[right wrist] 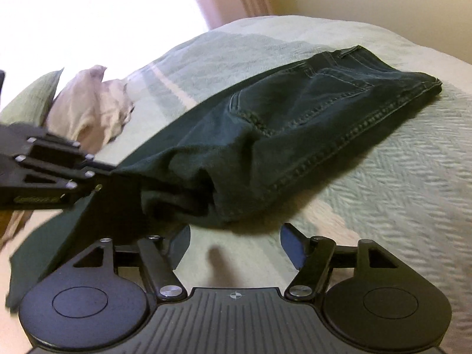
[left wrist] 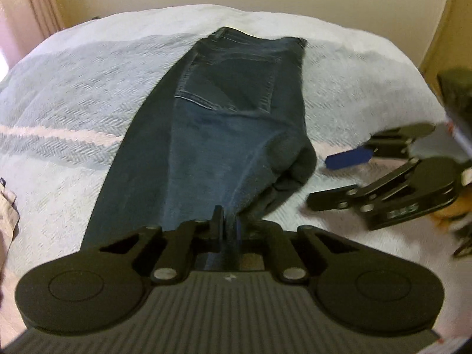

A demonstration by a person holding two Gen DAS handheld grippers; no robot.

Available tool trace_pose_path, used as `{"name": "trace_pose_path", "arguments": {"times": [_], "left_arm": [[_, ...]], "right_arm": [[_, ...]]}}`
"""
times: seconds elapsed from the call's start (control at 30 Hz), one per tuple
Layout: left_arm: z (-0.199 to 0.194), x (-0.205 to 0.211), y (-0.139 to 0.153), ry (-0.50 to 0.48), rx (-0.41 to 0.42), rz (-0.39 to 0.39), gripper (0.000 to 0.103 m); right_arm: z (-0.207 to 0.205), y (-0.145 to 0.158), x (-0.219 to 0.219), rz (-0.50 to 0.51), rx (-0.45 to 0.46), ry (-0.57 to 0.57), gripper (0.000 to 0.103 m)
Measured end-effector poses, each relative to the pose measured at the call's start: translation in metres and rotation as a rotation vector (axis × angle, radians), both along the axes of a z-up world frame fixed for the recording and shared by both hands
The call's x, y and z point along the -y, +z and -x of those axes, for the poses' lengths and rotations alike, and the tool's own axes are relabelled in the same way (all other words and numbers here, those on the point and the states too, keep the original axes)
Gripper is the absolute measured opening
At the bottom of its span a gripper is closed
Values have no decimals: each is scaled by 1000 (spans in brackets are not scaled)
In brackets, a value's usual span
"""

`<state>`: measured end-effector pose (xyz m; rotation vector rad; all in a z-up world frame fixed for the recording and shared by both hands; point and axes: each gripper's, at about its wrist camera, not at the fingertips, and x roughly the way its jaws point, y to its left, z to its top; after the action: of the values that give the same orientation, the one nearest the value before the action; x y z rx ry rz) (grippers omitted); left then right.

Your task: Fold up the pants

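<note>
Left gripper (left wrist: 227, 230) clamped; right gripper (right wrist: 234, 244) apparently spread.

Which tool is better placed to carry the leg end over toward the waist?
Probably the left tool: it is shut on the jeans and lifts them. The right tool is open, holds nothing, and sits beside the fold over the bed.

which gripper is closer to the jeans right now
Left. The left gripper is shut on the jeans at their near end; the right gripper is open, just short of the fabric.
</note>
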<state>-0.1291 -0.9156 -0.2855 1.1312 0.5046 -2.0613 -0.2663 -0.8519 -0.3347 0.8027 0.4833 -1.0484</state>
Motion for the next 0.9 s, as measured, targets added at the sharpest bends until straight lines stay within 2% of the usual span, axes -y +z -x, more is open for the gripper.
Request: {"name": "trace_pose_path", "arguments": {"times": [0.17,0.27,0.3,0.37,0.4,0.43,0.5,0.53,0.6,0.77,0.83,0.87,0.9], "left_arm": [[-10,13,1,30,-60,-39,5],[-18,23,1,95,-116,-61,5],[-21,29,2,106,-132,-71,5],[-25,33,4,119,-142,-68,5],[-26,34,4,110,-137,-60,5],[-25,33,3,96,-131,-56,5],[-20,28,1,54,-113,-50,6],[-18,26,0,38,-107,-49,6],[-12,21,-2,4,-97,-44,6],[-11,17,-8,-12,-99,-50,6],[-12,18,-9,-18,-91,-50,6],[-13,17,-8,-14,-95,-49,6],[-13,18,-7,-10,-98,-48,6]], "right_arm": [[-30,-9,21,5,-8,-73,66],[-45,-16,25,38,-115,-36,66],[-43,-18,24,38,-117,-35,66],[-27,-17,21,33,-62,-85,65],[-18,-15,19,29,-36,-107,54],[-9,-13,18,14,-15,-115,31],[9,-6,13,-9,30,-102,20],[15,-1,10,-14,36,-98,13],[23,8,3,-20,40,-73,5],[32,22,-13,-82,20,-89,3],[29,24,-18,-83,-18,-114,5],[24,25,-20,-74,-36,-111,6],[20,25,-21,-72,-42,-116,18]]}}
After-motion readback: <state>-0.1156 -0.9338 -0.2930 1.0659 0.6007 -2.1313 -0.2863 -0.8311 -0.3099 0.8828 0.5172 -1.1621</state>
